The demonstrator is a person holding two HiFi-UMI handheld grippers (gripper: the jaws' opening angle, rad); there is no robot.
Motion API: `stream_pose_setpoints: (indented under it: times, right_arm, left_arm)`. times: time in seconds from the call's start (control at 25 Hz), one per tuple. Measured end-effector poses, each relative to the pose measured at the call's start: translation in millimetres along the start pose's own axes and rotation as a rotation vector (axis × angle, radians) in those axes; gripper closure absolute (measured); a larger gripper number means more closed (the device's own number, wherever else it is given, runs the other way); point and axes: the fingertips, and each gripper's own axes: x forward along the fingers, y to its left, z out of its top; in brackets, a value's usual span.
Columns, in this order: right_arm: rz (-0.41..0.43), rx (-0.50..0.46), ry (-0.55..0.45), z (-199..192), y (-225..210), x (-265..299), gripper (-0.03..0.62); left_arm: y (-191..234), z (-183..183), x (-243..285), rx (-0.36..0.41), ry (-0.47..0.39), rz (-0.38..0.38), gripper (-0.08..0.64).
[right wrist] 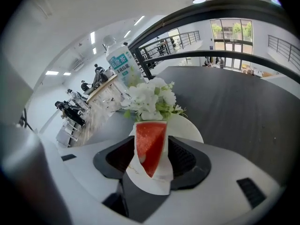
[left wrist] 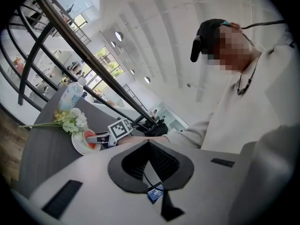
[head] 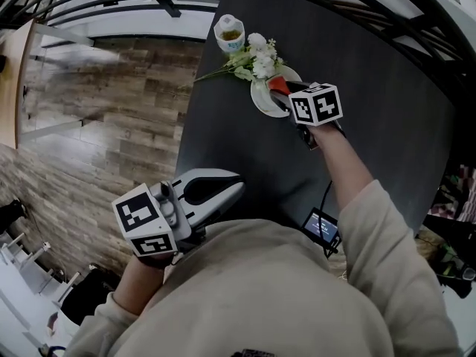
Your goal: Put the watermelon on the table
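On the dark table (head: 387, 147), R gripper (right wrist: 151, 150) clamps a watermelon slice (right wrist: 149, 139) upright over the white plate (right wrist: 190, 125) at the far side, w/ flowers (right wrist: 152, 97) & bottle (right wrist: 119, 62) just beyond; L gripper (left wrist: 149, 143) closed, empty, by the near-left edge.

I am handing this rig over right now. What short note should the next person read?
Left gripper: shut, empty, idle.
Right gripper: jaws on either side of the watermelon at the plate; I cannot tell whether they press on it.
Done: watermelon reached.
Left: make sure of the grip, lift it, then set it on the bare table.
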Motion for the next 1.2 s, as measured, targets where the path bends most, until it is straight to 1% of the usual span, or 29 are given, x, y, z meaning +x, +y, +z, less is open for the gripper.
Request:
stream_pose_setpoints:
  times: [0.08,0.16,0.28,0.4,0.52,0.64,0.76,0.88,0.92,1.04,1.08,1.12,1.2]
  right_arm:
    - [0.029,0.04,-0.013,0,0,-7,0.324]
    - [0.046,0.063,-0.041,5,0,-18,0.298]
    - [0.051,0.094,-0.086,10,3,-36,0.288]
    - [0.038,0.114,-0.123,12,3,-52,0.288]
    - [0.023,0.121,-0.151,9,0,-71,0.29]
    - [0.026,0.133,-0.177,2,1,-91,0.29]
    - [0.04,0.131,-0.207,0,8,-114,0.29]
    - [0.073,0.171,-0.273,-3,14,-153,0.293]
    - [0.082,0.18,-0.303,-4,15,-169,0.306]
    - [0.083,0.171,-0.424,-6,25,-226,0.464]
    - [0.096,0.182,-0.468,-8,31,-248,0.533]
    - [0.13,0.211,-0.514,-11,40,-271,0.546]
    - [0.246,0.295,-0.611,-19,64,-316,0.567]
  left_arm:
    - [2,0,-8,0.005,0.0,0.024,0.558]
    - [4,3,-12,0.015,-0.005,0.043,0.558]
    - [-3,11,-5,0.056,-0.008,0.034,0.558]
    - [-16,19,4,0.087,-0.014,0.014,0.558]
    - [-29,11,11,0.112,0.011,0.004,0.558]
    - [-42,2,13,0.123,0.022,0.003,0.558]
    - [-56,1,14,0.14,0.019,0.002,0.558]
    - [-71,-2,19,0.168,0.025,-0.008,0.558]
    - [-75,-4,21,0.177,0.028,-0.012,0.558]
    - [-83,-11,26,0.195,0.04,-0.022,0.558]
    - [-88,-14,27,0.199,0.045,-0.026,0.558]
    - [-93,-16,28,0.205,0.05,-0.031,0.558]
    - [-104,-17,31,0.22,0.059,-0.044,0.558]
